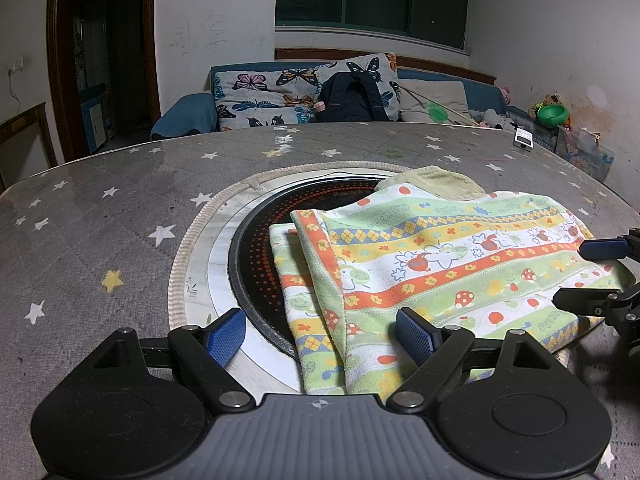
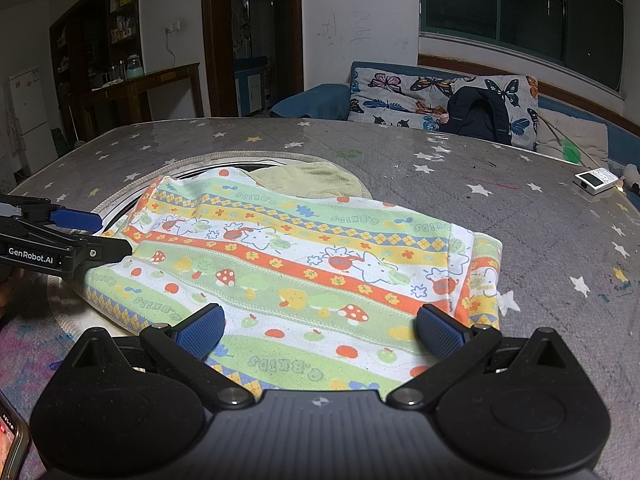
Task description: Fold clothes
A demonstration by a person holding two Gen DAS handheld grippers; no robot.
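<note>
Both grippers are wide open and holding nothing right now. The left gripper (image 1: 320, 334) has its blue pads spread, and the folded left edge of the kids' patterned shirt (image 1: 440, 264) sits right between and just ahead of them. The right gripper (image 2: 320, 330) is spread the same way, with the shirt's near hem between its fingertips and the folded-in sleeve (image 2: 482, 276) just beyond its right finger.

The shirt is lying mostly flat, half on the starry grey table cover (image 1: 100, 200) and half draped over the round black cooktop (image 1: 260, 248) sunk into the middle of the table, ahead of the left finger of the left gripper. The yellowish collar (image 2: 308, 178) is at the far side, well past both sets of fingers.

Stuff I'd worry about:
- The fabric is a doubled layer at that left fold. A shallow pinch probably grabs only the top layer and the fold falls open when lifted.
- The recess rim under the shirt means uneven support, so a finger could snag the ring edge instead of sliding under the cloth.
- The two grippers are close together; each shows up at the edge of the other's view, so they could bump.
</note>
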